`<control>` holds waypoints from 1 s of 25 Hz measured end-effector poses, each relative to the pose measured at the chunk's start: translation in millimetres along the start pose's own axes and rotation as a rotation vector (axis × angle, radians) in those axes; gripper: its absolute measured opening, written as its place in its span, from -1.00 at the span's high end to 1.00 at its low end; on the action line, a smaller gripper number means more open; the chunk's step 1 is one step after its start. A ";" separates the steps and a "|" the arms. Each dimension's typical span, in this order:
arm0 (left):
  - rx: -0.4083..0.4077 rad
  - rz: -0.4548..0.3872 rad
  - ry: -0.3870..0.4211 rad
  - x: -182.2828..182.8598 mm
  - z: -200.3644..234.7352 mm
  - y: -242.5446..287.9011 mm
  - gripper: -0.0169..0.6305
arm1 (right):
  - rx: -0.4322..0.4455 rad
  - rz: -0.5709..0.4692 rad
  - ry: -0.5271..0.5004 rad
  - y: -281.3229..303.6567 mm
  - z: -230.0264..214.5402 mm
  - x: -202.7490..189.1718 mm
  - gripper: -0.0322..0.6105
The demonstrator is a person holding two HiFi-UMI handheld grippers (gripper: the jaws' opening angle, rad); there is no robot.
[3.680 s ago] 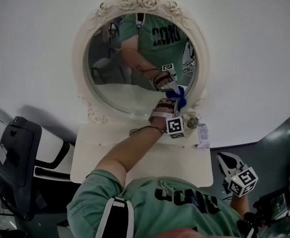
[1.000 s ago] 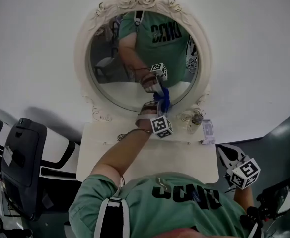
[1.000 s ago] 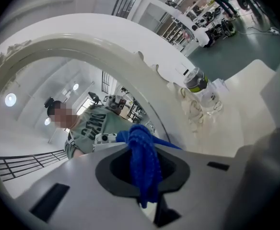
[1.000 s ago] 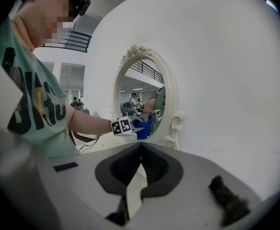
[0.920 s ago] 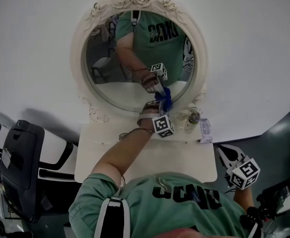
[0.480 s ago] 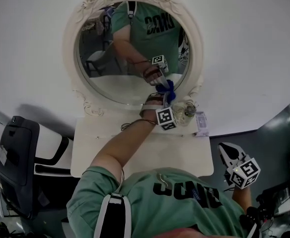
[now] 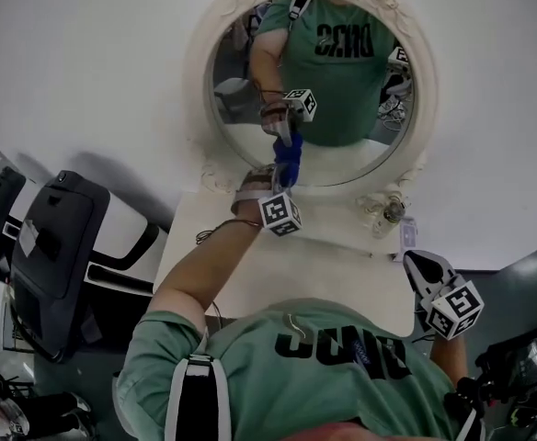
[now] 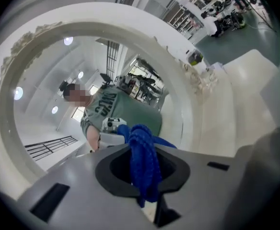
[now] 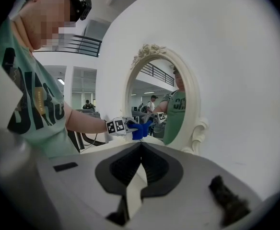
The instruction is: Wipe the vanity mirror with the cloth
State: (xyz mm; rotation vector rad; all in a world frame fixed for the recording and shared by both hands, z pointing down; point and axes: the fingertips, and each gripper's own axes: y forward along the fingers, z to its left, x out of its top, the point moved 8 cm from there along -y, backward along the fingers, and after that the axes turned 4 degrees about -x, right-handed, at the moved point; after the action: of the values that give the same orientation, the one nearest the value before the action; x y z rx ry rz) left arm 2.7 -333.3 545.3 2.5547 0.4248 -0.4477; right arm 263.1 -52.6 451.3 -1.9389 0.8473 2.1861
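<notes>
White wall backs the vanity mirror [image 7: 351, 159]. The blue cloth [image 7: 288, 165], pinched by the left gripper [image 8: 141, 176], has swept from the glass's lower right to its lower left, so wiping seems well underway. The right gripper [image 9: 140, 169] idles at lower right, jaws pressed together on nothing.

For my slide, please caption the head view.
Left gripper holds blue knitted cloth against the round cream-framed vanity mirror; right gripper hangs shut.

one mirror [image 7: 351, 159], one cloth [image 7: 288, 166], two tools [image 7: 281, 189] [image 7: 417, 266], one black chair [image 7: 57, 246]

The mirror frame [image 7: 199, 99] is cropped at its crest by the head view's top edge.
</notes>
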 end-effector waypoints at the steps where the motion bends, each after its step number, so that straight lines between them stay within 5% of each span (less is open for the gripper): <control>1: 0.005 0.043 -0.006 -20.7 4.3 -0.8 0.79 | 0.015 -0.004 -0.006 6.6 1.7 3.1 0.86; 5: 0.023 0.183 -0.011 -83.8 15.2 -1.0 0.79 | 0.051 -0.012 -0.021 24.7 6.9 12.0 0.86; 8: 0.019 0.217 -0.006 -97.2 17.5 6.8 0.79 | 0.059 -0.014 -0.026 29.6 7.9 15.7 0.86; 16: 0.006 0.232 -0.006 -82.9 16.9 21.2 0.79 | 0.028 0.009 -0.002 24.5 1.4 6.1 0.86; 25: -0.165 0.194 -0.037 -32.8 -55.2 59.1 0.79 | -0.039 0.060 0.021 -5.7 -6.5 -8.8 0.86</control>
State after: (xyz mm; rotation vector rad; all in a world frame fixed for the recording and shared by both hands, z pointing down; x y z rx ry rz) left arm 8.3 -359.6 628.3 2.3949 0.1897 -0.3719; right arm 272.9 -48.3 457.4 -1.9826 0.8841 2.2358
